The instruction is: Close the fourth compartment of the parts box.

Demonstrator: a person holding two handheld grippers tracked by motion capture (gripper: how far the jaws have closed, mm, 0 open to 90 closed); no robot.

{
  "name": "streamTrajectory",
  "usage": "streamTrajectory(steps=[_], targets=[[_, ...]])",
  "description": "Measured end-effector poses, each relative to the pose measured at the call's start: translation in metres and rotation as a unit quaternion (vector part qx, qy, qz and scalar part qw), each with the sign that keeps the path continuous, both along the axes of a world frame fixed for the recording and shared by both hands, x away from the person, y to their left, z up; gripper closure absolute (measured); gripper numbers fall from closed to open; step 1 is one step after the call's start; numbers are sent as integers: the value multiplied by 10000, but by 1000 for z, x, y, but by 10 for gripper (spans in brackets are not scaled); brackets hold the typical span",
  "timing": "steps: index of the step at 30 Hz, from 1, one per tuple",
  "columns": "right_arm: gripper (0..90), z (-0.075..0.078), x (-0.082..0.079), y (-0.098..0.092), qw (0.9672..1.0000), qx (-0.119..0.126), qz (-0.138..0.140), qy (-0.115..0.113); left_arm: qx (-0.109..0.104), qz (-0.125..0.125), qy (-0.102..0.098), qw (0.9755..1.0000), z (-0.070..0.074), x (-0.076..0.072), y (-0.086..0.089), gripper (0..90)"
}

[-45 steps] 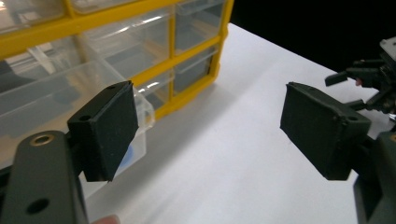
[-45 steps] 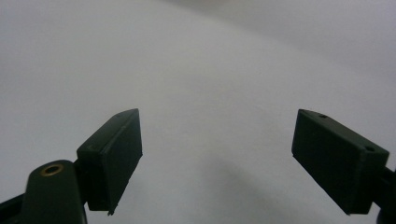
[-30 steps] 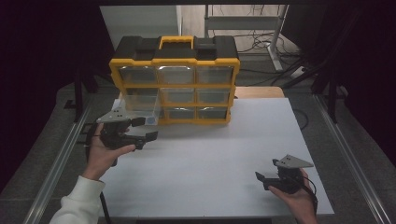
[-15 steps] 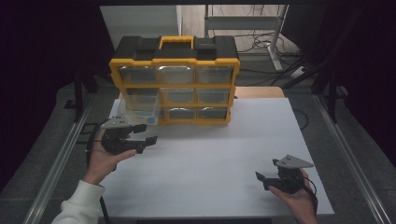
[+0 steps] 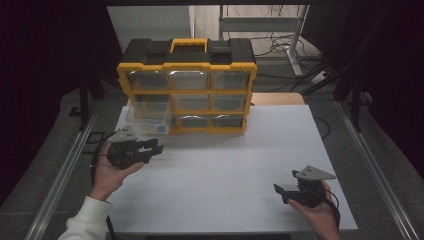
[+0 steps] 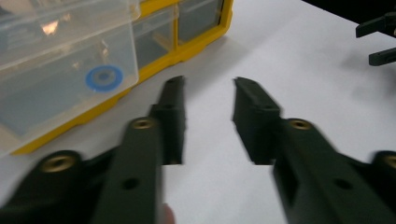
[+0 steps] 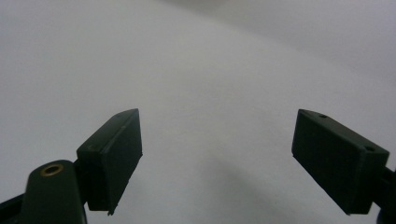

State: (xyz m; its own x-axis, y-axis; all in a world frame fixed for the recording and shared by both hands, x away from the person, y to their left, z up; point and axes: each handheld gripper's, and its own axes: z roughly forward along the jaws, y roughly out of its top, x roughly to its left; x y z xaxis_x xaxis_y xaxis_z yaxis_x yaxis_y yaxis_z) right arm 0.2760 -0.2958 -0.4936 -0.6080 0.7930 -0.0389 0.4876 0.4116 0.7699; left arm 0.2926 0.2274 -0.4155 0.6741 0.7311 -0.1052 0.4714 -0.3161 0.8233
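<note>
- My right fingers (image 5: 281, 192) sit nearest me, low over the white table (image 5: 240, 170), spread wide with nothing between them; in the right gripper view there is just bare white sheet beyond the tips.
- My left fingers (image 5: 156, 148) are over the table's left side, just in front of the clear drawer (image 5: 148, 119). They have just been closing, a gap is left between them, and they hold nothing.
- That clear drawer is pulled out of the yellow organiser (image 5: 186, 85), at its lower left, with a small blue ring (image 6: 104, 78) lying inside it near the front wall.
- In the left gripper view the drawer is cut off at the top and left edges, and my own fingers are blurred.
- The organiser stands at the table's far edge, black on top with a yellow handle; what its other drawers hold I cannot make out.
- Beyond it the room is dark, with cables (image 5: 280, 50) on the floor and a metal frame.
</note>
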Motion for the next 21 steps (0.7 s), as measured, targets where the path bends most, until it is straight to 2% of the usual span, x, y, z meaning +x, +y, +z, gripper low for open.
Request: streamTrajectory(steps=[5,10,14,16,21], targets=[[167,0,0,0,10000,-10,3,5,-39,195,15,9998,-3,2,7,893],[167,0,0,0,10000,-12,-1,4,-100,506,27,9987,-7,6,16,900],[167,0,0,0,10000,-11,-1,8,-124,672,-39,9977,-7,7,21,900],[167,0,0,0,10000,-14,2,12,-52,778,-126,9969,-7,8,21,900],[167,0,0,1,10000,-20,5,12,48,919,-116,9957,-6,17,20,900]])
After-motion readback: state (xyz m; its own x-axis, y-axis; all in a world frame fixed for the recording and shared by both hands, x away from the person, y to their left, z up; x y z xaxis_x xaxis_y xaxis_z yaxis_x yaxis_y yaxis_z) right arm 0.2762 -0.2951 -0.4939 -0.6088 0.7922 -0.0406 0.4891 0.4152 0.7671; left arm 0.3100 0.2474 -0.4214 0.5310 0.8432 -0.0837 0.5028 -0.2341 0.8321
